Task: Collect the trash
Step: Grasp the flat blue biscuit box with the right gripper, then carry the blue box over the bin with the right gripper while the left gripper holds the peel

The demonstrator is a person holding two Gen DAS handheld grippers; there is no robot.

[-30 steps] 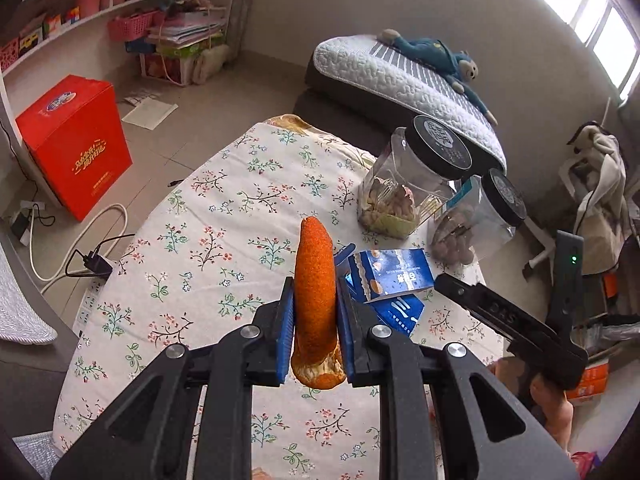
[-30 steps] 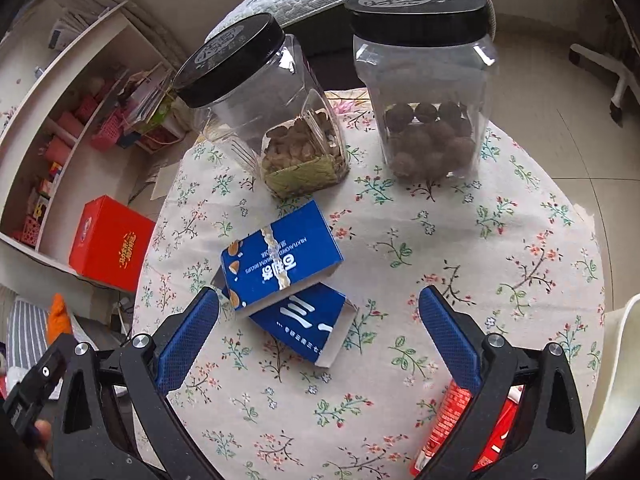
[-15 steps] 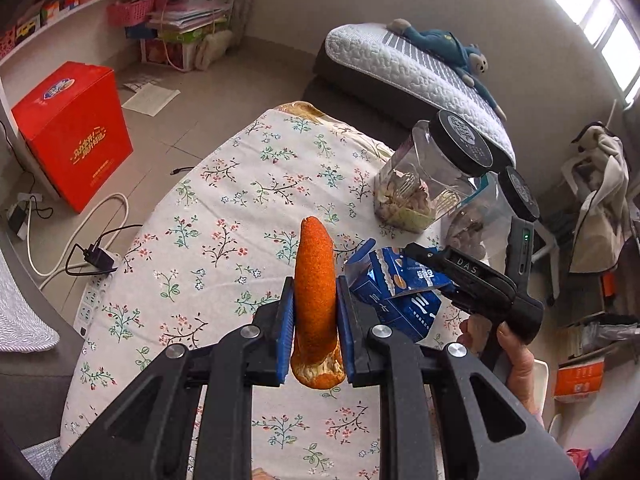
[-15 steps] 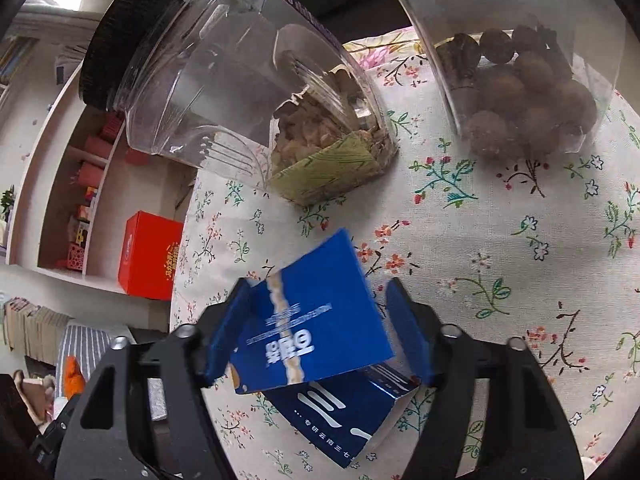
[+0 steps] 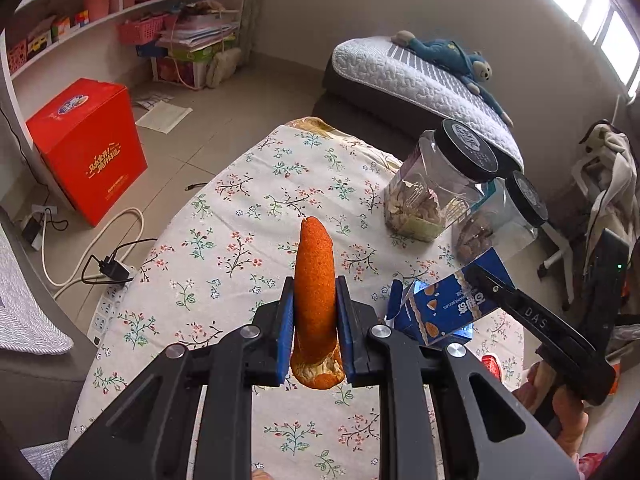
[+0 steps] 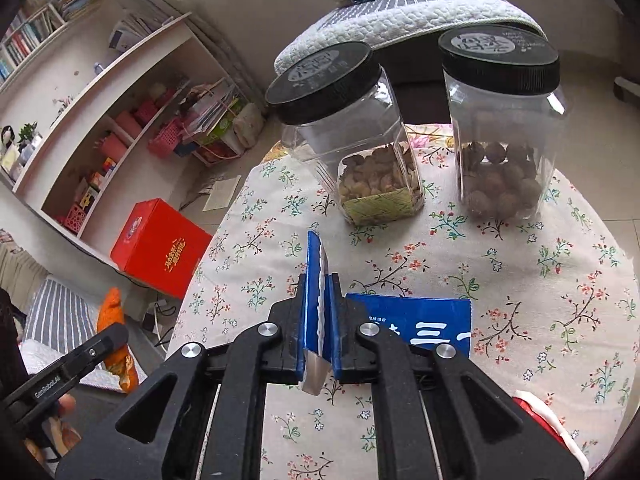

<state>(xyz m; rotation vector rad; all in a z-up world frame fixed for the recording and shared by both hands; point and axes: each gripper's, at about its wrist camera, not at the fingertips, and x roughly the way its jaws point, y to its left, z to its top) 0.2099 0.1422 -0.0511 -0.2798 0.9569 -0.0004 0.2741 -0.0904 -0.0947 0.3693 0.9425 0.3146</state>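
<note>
A long strip of orange peel (image 5: 314, 280) stands upright between the blue pads of my left gripper (image 5: 313, 300), which is shut on it above the flowered tablecloth (image 5: 240, 220). My right gripper (image 6: 319, 312) is shut on a blue biscuit box (image 6: 315, 280), squeezed flat and seen edge-on, lifted off the cloth. In the left wrist view the same box (image 5: 448, 312) hangs at the right, in the jaws held by a hand. A second blue box (image 6: 416, 328) lies flat on the table just right of the right gripper.
Two clear jars with black lids (image 6: 360, 152) (image 6: 504, 136) stand at the table's far side. A red wrapper (image 6: 536, 412) lies at the near right edge. On the floor to the left are a red carton (image 5: 86, 148) and a power strip with cables (image 5: 108, 272).
My right gripper went from wide open to shut on the upper blue box and raised it off the lower box. The left gripper kept the peel and stayed put.
</note>
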